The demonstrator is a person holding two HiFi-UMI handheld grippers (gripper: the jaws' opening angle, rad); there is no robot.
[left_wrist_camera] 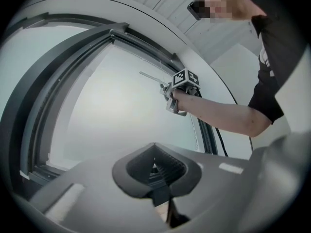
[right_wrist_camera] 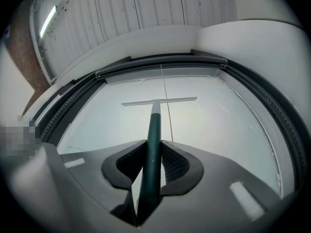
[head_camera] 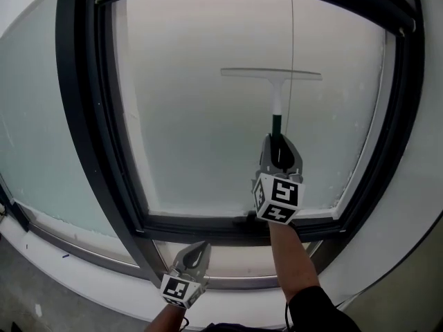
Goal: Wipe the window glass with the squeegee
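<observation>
My right gripper [head_camera: 279, 144] holds the squeegee [head_camera: 275, 92] on the window glass [head_camera: 201, 123]
Its jaws are clamped narrow on the dark green handle [right_wrist_camera: 153, 144], with the blade [head_camera: 271, 74] against the pane's upper half, right of centre; my left gripper [head_camera: 196, 253] sits low by the frame's [head_camera: 208, 225] bottom edge, jaws together, empty

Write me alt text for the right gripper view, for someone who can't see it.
The right gripper has its grey jaws shut on the dark green handle of a white T-shaped squeegee, whose blade is held up against the frosted window glass. A dark grey window frame curves around the pane.
</observation>
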